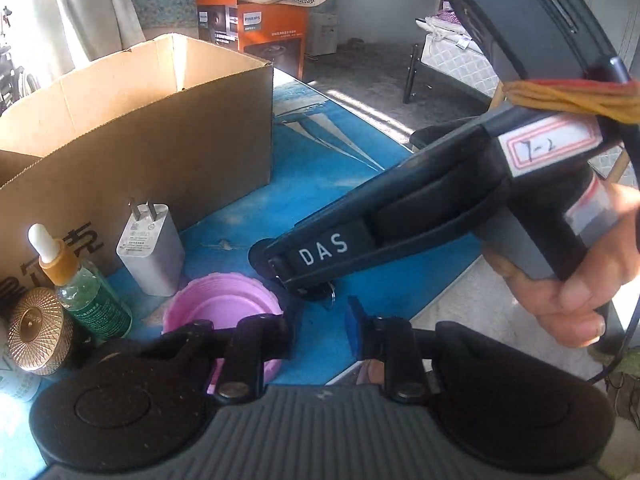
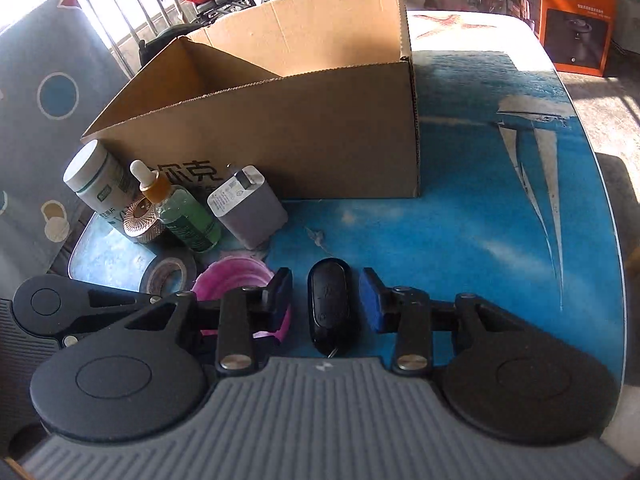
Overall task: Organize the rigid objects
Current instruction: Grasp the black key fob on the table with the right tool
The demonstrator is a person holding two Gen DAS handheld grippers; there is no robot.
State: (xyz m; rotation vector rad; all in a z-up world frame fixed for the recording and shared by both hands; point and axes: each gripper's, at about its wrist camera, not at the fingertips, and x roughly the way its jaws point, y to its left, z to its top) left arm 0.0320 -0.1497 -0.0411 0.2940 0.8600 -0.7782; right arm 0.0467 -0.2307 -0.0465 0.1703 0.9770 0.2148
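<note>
A black key fob [image 2: 329,306] lies on the blue table between the open fingers of my right gripper [image 2: 326,300], which straddle it without touching. In the left wrist view the right gripper's body [image 1: 400,216] covers the fob. My left gripper [image 1: 320,328] is open and empty above the table, next to a pink lid [image 1: 224,312], also seen in the right wrist view [image 2: 236,276]. An open cardboard box [image 2: 280,120] stands behind. Beside it stand a white charger [image 2: 248,208], a green dropper bottle [image 2: 180,212], a copper-lidded jar [image 2: 142,218] and a white bottle [image 2: 94,176].
A roll of black tape [image 2: 170,272] lies left of the pink lid. The table's rounded edge [image 2: 616,248] runs along the right. An orange Philips box [image 2: 576,20] stands on the floor beyond. A patterned curtain [image 2: 36,120] hangs at the left.
</note>
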